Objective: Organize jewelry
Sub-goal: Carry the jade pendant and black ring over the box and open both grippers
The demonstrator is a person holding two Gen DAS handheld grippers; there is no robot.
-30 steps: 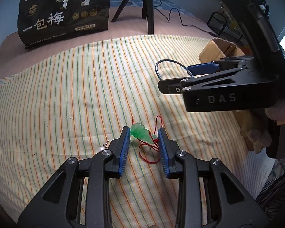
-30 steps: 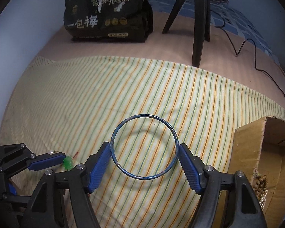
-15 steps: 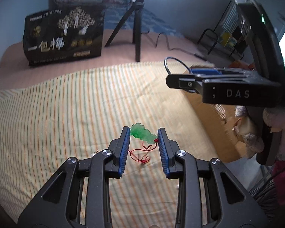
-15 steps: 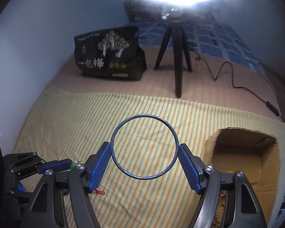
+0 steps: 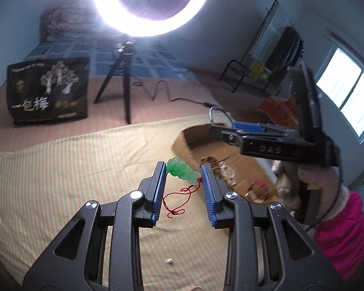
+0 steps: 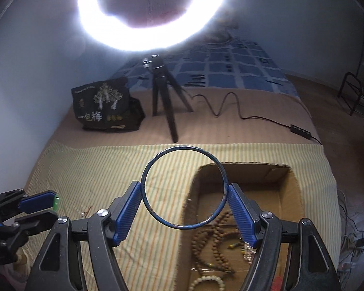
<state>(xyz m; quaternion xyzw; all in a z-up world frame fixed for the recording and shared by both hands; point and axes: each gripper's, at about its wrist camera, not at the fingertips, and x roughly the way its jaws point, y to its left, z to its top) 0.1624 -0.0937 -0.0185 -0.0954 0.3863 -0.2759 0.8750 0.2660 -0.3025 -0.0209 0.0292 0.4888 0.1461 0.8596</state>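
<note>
You've lifted both claws toward the open cardboard box: right claw grips the thin blue metal bangle above it, left claw pinches the green carved pendant (red cord dangling) beside it.

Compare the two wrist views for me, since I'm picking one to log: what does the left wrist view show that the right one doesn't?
Only the left wrist view shows the whole green pendant with its red cord, held by the left gripper, and a window. Only the right wrist view shows the full blue bangle in the right gripper and the wooden bead strands. Both show the cardboard box, striped cloth, ring light and black bag.
</note>
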